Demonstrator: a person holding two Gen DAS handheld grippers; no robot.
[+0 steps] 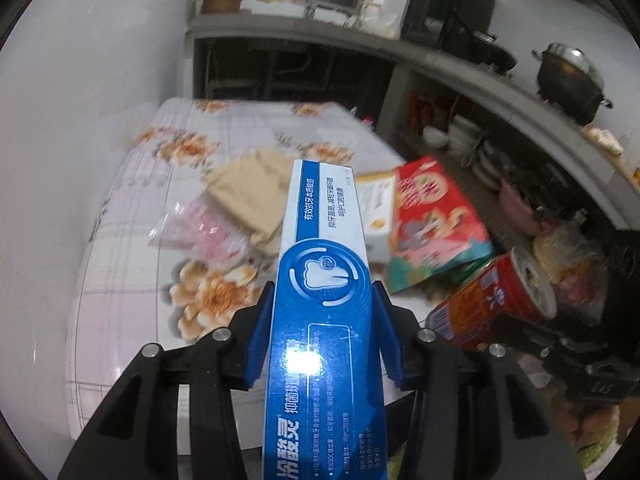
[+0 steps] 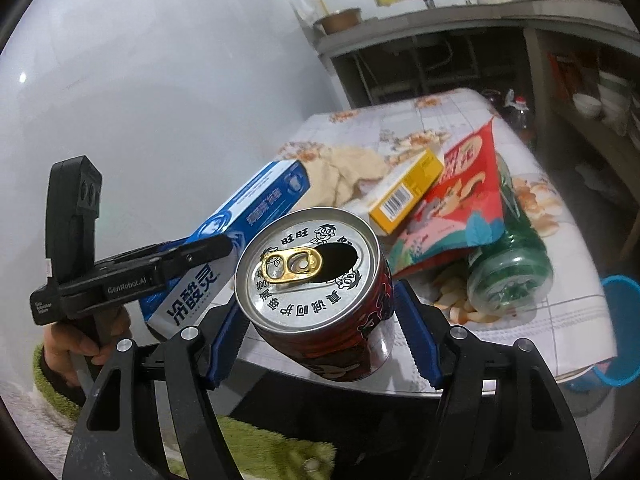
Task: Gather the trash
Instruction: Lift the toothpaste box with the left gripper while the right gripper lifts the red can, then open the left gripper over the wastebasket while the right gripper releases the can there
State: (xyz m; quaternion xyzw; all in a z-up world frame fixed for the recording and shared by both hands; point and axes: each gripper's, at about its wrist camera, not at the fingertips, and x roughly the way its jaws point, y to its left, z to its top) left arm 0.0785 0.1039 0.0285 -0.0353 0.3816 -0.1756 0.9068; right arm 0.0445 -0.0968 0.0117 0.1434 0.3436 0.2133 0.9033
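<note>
A: How is the left gripper [image 1: 324, 320] set?

B: Its jaws are clamped on the blue toothpaste box [image 1: 320, 320], which is gripped across its width near the middle. The box is held clear of the surface [image 1: 132, 216], tilted, with its far end pointed over the remaining items.

A: And the right gripper [image 2: 320, 316]?

B: Its jaws are closed on the red drink can [image 2: 320, 280], with one blue pad pressed to each side of the can body. The can is carried with its opened top turned toward the camera (the gold pull tab is bent back beside the opening). In the left wrist view the can [image 1: 496, 300] is seen lifted just right of the box.

A: What is left on the surface?

B: A beige crumpled paper [image 1: 252, 192] and a pink clear wrapper [image 1: 208, 232] are seen on the floral cloth. A yellow carton [image 2: 406, 192] is laid against a red snack bag [image 2: 460, 208], and a green plastic bottle [image 2: 512, 264] is laid on its side just beside the bag. All are well apart from both held items.

A: Is the person visible?

B: A hand [image 2: 76, 344] is seen on the left gripper's handle, with a green sleeve [image 2: 56, 384] below it.
</note>
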